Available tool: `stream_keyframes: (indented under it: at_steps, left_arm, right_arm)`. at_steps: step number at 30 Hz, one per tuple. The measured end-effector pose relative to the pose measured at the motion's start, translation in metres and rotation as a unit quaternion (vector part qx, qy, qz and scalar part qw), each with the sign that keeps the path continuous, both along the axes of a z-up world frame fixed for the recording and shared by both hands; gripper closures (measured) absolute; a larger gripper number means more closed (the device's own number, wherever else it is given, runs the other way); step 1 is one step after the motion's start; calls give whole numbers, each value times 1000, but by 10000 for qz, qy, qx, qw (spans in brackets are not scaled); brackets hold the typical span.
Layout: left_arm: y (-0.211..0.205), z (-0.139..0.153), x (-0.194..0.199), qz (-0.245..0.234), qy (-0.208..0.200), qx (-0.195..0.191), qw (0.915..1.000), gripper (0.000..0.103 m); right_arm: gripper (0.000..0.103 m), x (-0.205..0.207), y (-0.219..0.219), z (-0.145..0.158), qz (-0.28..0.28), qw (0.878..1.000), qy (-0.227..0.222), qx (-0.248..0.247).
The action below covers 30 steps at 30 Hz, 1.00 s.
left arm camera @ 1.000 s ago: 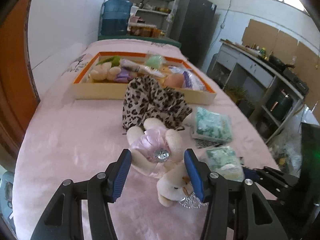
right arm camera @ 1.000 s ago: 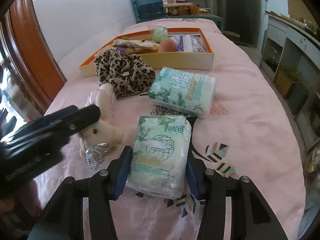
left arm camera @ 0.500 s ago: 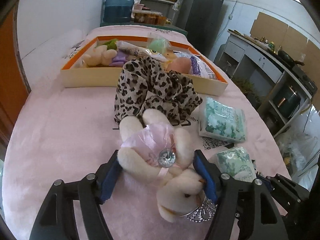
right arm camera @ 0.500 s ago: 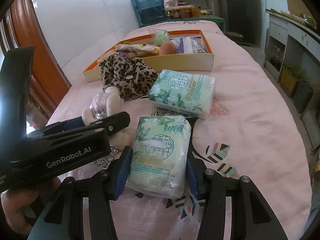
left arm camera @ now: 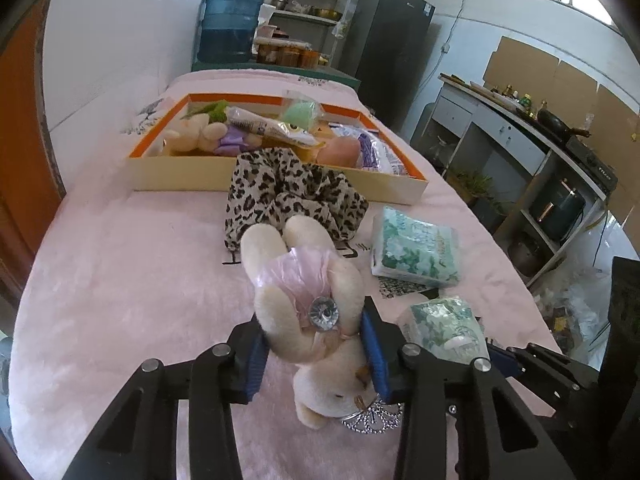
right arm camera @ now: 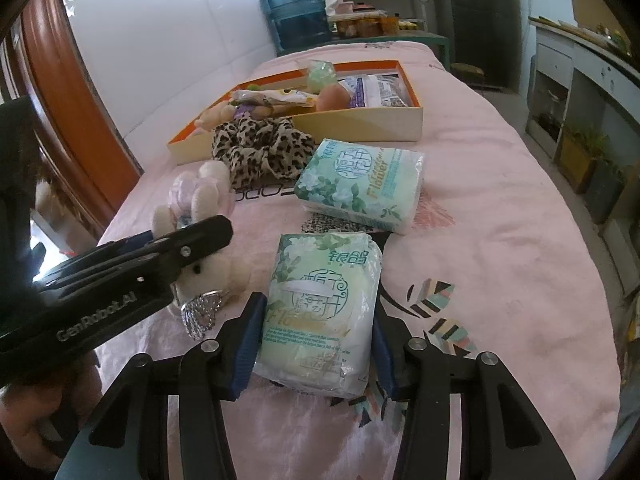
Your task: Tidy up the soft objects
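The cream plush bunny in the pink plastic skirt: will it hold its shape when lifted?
Probably not: the cream plush bunny already bulges between the closing jaws of the left gripper. Its head will likely droop. The silver tiara may dangle or snag.

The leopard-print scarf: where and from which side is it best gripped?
Probably the raised bunched fold at the top of the leopard-print scarf, pinched from above. It lies crumpled in a heap, so its folds stand up for the pads, while its edges lie flat on the pink cover. The box blocks the far side; the plush toy crowds the near side.
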<state>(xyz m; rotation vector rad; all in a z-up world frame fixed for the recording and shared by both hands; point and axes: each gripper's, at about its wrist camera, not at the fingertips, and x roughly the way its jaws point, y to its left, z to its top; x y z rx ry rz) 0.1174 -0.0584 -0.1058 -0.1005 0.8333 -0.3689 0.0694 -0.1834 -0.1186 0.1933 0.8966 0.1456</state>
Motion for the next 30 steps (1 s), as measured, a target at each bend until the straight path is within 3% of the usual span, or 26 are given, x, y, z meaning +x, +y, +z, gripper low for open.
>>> stream_keyframes:
  at_steps: [16,30]
  left_arm:
    - [19,40,-20,76,-498,-134,9986,61]
    - [35,62,-19,260,-796,-216,9963,61]
  right_arm:
    - [54,-12,7,34,28,9989,-383,-261]
    - [54,8,16,81,178,9937,-936,-586]
